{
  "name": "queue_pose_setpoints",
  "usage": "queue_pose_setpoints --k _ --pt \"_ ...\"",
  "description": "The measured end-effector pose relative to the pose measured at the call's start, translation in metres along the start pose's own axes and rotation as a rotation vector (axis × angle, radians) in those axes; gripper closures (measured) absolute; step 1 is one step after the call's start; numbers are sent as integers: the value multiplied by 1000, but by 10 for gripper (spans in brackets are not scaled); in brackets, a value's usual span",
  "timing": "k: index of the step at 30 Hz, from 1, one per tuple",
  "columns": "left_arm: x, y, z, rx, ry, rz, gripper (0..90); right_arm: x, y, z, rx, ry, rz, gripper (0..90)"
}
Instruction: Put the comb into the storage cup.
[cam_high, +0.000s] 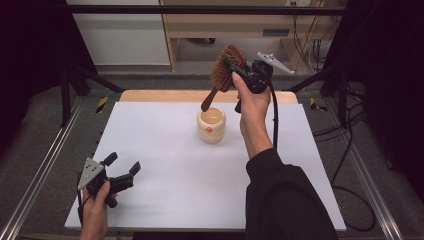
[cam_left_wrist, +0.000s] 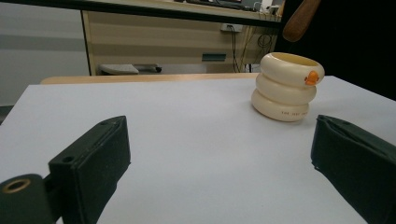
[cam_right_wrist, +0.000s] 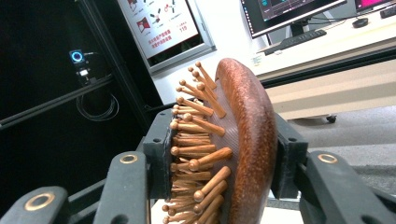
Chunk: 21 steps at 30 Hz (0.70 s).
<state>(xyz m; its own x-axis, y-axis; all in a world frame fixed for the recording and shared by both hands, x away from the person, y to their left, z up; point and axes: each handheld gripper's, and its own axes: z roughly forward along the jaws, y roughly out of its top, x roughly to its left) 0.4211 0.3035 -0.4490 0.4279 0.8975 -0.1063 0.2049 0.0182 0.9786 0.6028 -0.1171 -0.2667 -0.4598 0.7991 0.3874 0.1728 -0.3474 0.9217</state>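
A wooden hairbrush (cam_high: 224, 71) with wooden pins is held up in the air by my right gripper (cam_high: 239, 70), shut on its head (cam_right_wrist: 233, 149). Its handle tip (cam_high: 206, 104) hangs down just above the mouth of a cream ribbed cup (cam_high: 211, 124) that stands at the back middle of the white table (cam_high: 165, 165). The cup (cam_left_wrist: 286, 87) bears a small orange mark, and the handle tip (cam_left_wrist: 300, 19) shows above it in the left gripper view. My left gripper (cam_high: 122, 166) rests at the table's front left, open, with nothing between its jaws.
A wooden strip (cam_high: 165, 95) runs along the table's far edge. Metal frame rails (cam_high: 40, 170) flank both sides, and cables (cam_high: 350, 150) trail on the floor at the right. Shelving (cam_left_wrist: 177, 37) stands behind the table.
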Motion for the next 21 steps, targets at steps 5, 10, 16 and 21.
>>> queue_pose_setpoints --k 5,10,16,21 --pt "0 0 0 -1 0 -2 48 -2 0 0 3 -8 -13 519" --pt "0 0 0 -2 -2 -5 47 -3 0 0 5 -12 -16 519" --pt "1 0 0 -2 -2 -6 46 -4 -1 0 10 -15 -23 518" --pt "1 0 0 -2 -5 -6 43 -4 -1 1 15 -19 -30 518"
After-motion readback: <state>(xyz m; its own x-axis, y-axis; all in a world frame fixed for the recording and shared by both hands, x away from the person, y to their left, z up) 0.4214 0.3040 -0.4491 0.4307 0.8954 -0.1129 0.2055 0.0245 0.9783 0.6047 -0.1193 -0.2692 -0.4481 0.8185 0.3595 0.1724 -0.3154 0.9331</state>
